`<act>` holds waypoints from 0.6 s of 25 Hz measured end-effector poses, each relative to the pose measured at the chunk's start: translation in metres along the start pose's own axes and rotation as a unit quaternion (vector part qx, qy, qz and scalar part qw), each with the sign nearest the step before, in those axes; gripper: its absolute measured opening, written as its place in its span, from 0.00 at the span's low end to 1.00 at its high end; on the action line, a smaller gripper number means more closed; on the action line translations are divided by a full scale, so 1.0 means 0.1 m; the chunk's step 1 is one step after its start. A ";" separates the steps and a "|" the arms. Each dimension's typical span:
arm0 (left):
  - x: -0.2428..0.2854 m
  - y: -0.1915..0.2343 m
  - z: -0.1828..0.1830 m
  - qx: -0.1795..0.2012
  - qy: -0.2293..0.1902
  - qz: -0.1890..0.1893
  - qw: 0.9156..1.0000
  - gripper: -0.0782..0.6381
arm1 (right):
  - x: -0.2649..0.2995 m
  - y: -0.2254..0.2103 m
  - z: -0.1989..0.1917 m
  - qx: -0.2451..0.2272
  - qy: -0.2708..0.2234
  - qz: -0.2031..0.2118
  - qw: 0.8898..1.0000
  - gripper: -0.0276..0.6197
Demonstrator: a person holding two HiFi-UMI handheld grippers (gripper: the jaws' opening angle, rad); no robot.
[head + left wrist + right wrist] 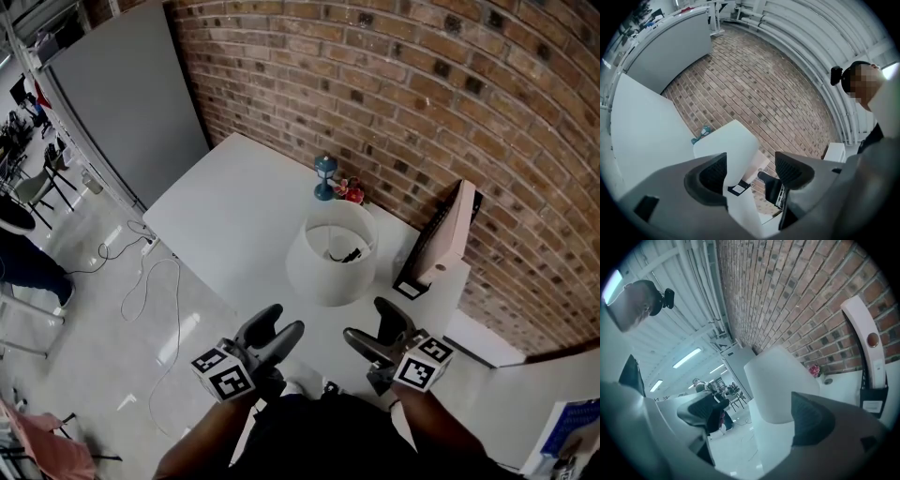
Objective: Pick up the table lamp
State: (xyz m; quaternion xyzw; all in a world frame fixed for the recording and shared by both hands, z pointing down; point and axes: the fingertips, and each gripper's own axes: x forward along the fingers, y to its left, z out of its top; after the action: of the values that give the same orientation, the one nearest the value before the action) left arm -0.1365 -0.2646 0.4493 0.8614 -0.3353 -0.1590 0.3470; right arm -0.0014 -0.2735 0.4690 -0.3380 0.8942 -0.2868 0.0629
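Two claws are held at the near edge of the white counter (234,216): the left claw (281,323) is spread wide, nothing gripped. The white drum-shaded table lamp (314,272) is stood upright just beyond, between them, untouched. The right claw (367,321) is likewise spread wide and empty.

Red brick wall (422,84). Against it, a white rectangular table (234,216). Near the wall, a small teal pedestal ornament (325,177) beside a red flower cluster (352,192). Leaning on the wall, a pale curved panel (452,230) with black base. At the wall's left end, a grey flat partition (122,103).
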 end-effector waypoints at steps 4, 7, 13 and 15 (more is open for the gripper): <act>0.01 0.02 0.01 -0.013 -0.014 0.003 1.000 0.60 | -0.02 0.04 0.03 0.045 -0.016 0.029 0.998 0.96; 0.01 0.04 0.06 -0.033 -0.028 -0.002 0.999 0.63 | -0.07 0.00 0.11 0.100 -0.047 0.050 0.993 0.96; -0.02 0.20 0.14 -0.088 -0.058 -0.008 0.994 0.63 | -0.22 -0.29 0.20 0.216 -0.113 0.061 0.968 0.96; -0.04 0.30 0.21 -0.144 -0.090 -0.020 0.985 0.63 | -0.28 -0.41 0.29 0.256 -0.155 0.071 0.952 0.91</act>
State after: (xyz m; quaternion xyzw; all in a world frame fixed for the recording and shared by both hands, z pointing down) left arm -0.1641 -0.2888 0.4558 0.7913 -0.3214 -0.2890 0.4324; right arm 0.0521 -0.2946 0.4652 -0.2865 0.7916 -0.4450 0.3052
